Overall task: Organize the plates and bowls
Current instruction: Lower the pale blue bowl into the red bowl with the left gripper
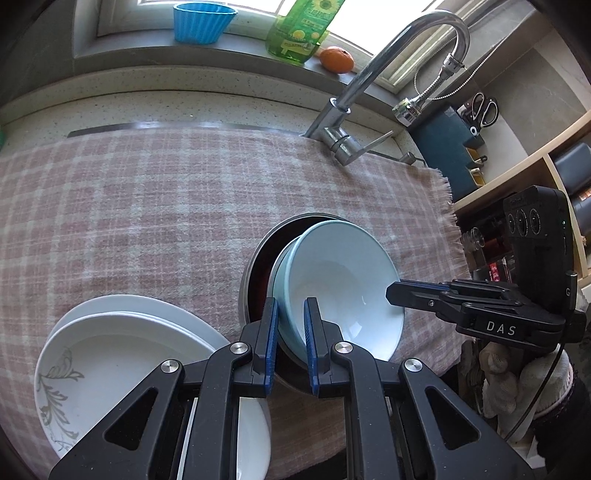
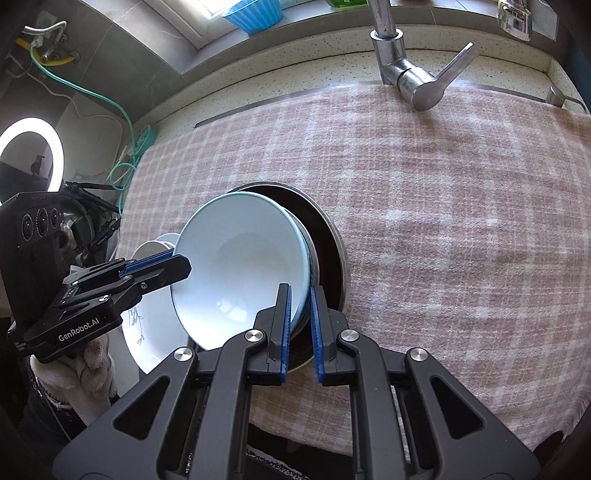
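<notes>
A pale blue bowl (image 1: pixel 343 280) is held tilted above a dark steel-rimmed bowl (image 1: pixel 258 266) on the checked cloth. My left gripper (image 1: pixel 291 332) is shut on the pale blue bowl's left rim. My right gripper (image 2: pixel 300 317) is shut on its right rim; it shows side-on in the left wrist view (image 1: pixel 402 293). The pale blue bowl (image 2: pixel 240 266) and the dark bowl (image 2: pixel 328 251) show in the right wrist view too, with the left gripper (image 2: pixel 173 264) at the bowl's left rim. A stack of white plates (image 1: pixel 122 354) with a grey leaf pattern lies left of the bowls.
A pink checked cloth (image 1: pixel 155 206) covers the counter. A chrome tap (image 1: pixel 369 81) stands at the back. A blue cup (image 1: pixel 203 22), a green bottle (image 1: pixel 303 29) and an orange (image 1: pixel 336 59) sit on the window sill. Shelves (image 1: pixel 524 162) stand right.
</notes>
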A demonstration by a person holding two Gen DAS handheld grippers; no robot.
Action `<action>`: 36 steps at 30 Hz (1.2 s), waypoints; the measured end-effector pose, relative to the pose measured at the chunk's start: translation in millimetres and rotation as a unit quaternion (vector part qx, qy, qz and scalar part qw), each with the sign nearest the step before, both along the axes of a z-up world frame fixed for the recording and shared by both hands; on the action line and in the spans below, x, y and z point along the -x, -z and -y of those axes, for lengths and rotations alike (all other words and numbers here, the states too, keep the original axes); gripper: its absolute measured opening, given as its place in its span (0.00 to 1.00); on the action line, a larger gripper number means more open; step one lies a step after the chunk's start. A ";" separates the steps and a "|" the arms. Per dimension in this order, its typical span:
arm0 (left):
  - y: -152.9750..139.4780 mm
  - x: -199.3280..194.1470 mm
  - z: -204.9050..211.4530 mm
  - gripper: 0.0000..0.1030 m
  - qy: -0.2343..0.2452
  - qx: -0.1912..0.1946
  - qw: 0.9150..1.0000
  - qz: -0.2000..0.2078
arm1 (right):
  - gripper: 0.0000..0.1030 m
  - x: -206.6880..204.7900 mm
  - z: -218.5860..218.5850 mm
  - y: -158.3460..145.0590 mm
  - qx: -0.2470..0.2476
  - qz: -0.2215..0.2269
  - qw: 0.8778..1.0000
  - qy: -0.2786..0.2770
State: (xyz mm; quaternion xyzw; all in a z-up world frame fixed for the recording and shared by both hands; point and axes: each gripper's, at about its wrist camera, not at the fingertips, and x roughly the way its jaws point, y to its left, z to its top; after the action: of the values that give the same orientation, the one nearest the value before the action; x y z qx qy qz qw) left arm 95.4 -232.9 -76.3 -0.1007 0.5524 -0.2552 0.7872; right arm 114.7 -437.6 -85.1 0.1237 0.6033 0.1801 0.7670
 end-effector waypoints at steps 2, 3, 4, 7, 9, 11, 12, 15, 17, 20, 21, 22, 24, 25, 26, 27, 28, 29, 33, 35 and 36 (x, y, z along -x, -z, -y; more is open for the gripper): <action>-0.3 0.1 0.5 0.12 0.002 -0.002 1.000 0.002 | 0.11 1.0 -0.6 -1.6 0.004 0.004 1.000 -0.002; -0.5 0.4 0.9 0.12 0.003 -0.004 1.000 0.003 | 0.11 1.4 -0.5 -2.2 0.005 0.005 1.000 -0.002; -0.2 0.6 0.8 0.12 0.003 -0.005 1.000 0.003 | 0.11 1.7 0.1 -2.8 0.004 0.005 1.000 -0.002; 1.2 0.7 1.3 0.12 0.004 -0.005 1.000 -0.002 | 0.21 2.1 2.8 -3.6 0.002 0.006 1.000 0.002; 0.9 1.2 1.3 0.12 0.006 -0.005 1.000 -0.004 | 0.42 3.2 5.0 -5.3 0.000 0.010 1.000 0.003; -0.5 2.5 0.9 0.24 0.008 -0.003 1.000 -0.006 | 0.48 5.6 7.3 -9.4 -0.003 0.019 1.000 0.004; -2.8 3.5 0.2 0.26 0.007 -0.002 1.000 -0.001 | 0.50 6.6 8.1 -11.7 -0.007 0.023 1.000 0.004; -9.7 5.2 -2.9 0.27 0.006 0.003 1.000 0.011 | 0.68 9.9 14.3 -17.9 -0.029 0.039 0.999 0.012; -10.1 2.9 -8.2 0.27 -0.001 0.004 1.000 0.012 | 0.69 12.1 19.9 -20.0 -0.034 0.049 0.998 0.023; -7.1 -1.4 -20.1 0.27 -0.022 0.008 1.000 0.009 | 0.69 15.5 28.6 -20.7 -0.033 0.061 0.997 0.039; -6.0 -2.8 -23.9 0.27 -0.027 0.011 1.000 0.007 | 0.69 17.1 31.4 -20.6 -0.033 0.063 0.997 0.043; -5.0 -3.9 -27.1 0.27 -0.031 0.012 0.999 0.006 | 0.69 18.5 34.0 -20.2 -0.032 0.065 0.996 0.047; -3.0 -5.6 -32.6 0.27 -0.039 0.011 0.999 0.005 | 0.69 21.1 40.1 -18.1 -0.033 0.065 0.996 0.054; -2.0 -6.1 -34.9 0.27 -0.041 0.011 0.999 0.004 | 0.69 22.1 43.3 -16.8 -0.036 0.064 0.995 0.060; -1.0 -6.7 -36.8 0.27 -0.044 0.011 0.999 0.004 | 0.69 22.8 46.6 -15.0 -0.039 0.062 0.995 0.066; 0.3 -7.5 -38.4 0.27 -0.045 0.011 0.999 0.003 | 0.69 23.5 50.0 -13.2 -0.044 0.059 0.995 0.071; 1.7 -8.4 -40.1 0.27 -0.047 0.011 0.999 0.001 | 0.68 24.5 53.6 -11.5 -0.047 0.058 0.994 0.077; 3.0 -8.8 -41.2 0.27 -0.048 0.011 0.999 -0.001 | 0.68 25.0 56.4 -9.7 -0.049 0.056 0.994 0.082; 8.9 -10.9 -42.0 0.27 -0.050 0.010 0.999 -0.008 | 0.58 26.4 61.9 -1.0 -0.061 0.043 0.993 0.091; 11.0 -11.1 -39.9 0.27 -0.048 0.011 0.999 -0.010 | 0.57 27.0 61.2 2.4 -0.065 0.039 0.993 0.091; 11.6 -11.2 -39.2 0.27 -0.048 0.012 0.999 -0.011 | 0.57 27.0 60.4 3.7 -0.066 0.038 0.993 0.091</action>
State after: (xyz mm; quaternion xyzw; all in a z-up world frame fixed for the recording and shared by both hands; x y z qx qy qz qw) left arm 106.6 -193.7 -88.0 -0.1398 0.5522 -0.2227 0.7912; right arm 87.7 -498.0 -88.8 0.2216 0.5470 0.1537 0.7925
